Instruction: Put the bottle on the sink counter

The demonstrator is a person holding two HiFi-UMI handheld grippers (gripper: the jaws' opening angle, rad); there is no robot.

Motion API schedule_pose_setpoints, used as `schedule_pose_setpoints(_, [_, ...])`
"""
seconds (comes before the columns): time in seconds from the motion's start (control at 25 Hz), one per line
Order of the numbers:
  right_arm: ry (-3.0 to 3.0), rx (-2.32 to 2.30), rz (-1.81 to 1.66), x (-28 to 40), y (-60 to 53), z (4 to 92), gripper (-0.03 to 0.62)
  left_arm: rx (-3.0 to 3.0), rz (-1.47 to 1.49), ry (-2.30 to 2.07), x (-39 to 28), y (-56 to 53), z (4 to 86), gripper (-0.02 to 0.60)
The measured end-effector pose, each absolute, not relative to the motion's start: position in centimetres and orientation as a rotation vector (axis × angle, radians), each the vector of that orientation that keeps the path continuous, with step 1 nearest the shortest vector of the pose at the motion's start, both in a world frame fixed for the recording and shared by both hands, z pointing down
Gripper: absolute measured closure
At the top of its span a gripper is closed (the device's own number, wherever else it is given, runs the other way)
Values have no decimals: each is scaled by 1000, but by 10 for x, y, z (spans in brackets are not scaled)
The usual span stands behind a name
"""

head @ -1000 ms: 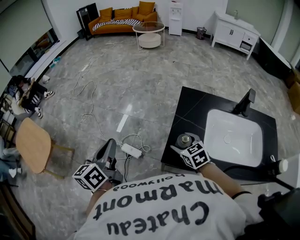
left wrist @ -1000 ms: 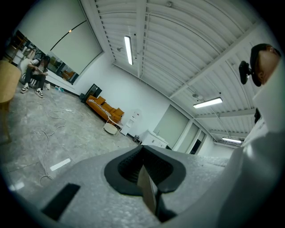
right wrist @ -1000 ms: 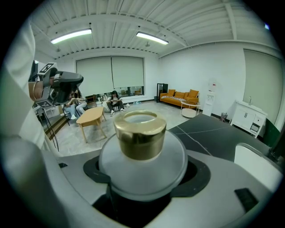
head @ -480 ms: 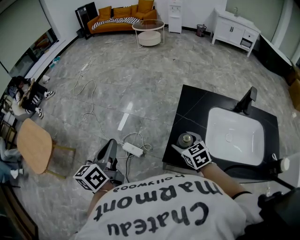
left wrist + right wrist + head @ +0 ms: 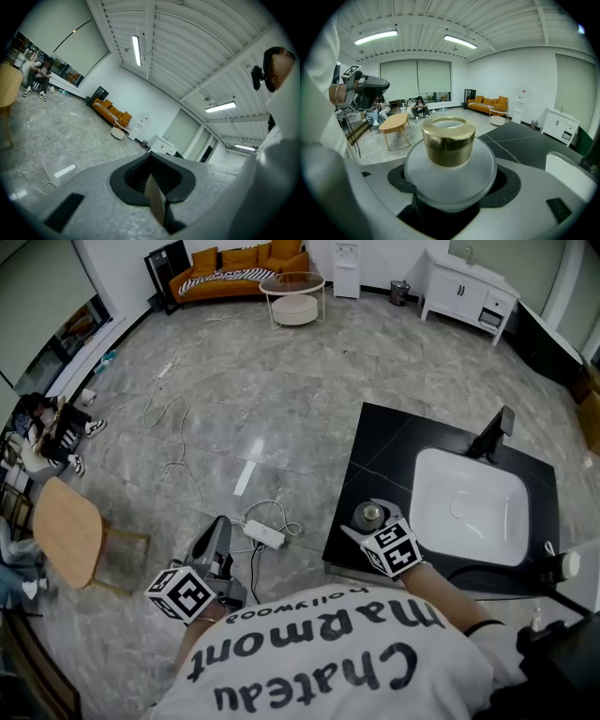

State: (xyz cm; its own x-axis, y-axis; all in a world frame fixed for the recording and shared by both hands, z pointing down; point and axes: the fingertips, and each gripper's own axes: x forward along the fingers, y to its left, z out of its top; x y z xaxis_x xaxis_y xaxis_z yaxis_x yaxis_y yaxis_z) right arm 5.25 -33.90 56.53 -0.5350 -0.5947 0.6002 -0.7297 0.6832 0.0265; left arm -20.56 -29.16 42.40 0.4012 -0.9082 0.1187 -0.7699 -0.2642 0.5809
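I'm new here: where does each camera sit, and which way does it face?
Head view: on the head, facing down at the counter; shirt, left gripper, right gripper show.
Left gripper view: on the left gripper, tilted up toward ceiling; shirt shows.
Right gripper view: on the right gripper, facing its bottle; shirt shows.
All three share the sofa.

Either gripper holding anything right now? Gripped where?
The right gripper holds the bottle by its round frosted body, below the gold cap. The left gripper is shut and empty.
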Motion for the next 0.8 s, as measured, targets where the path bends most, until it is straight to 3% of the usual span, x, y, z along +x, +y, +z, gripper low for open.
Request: schedule_pose_setpoints(0.8, [-2358, 891, 440, 51, -333, 555, 247, 2100, -303, -1457, -213, -268, 421, 566])
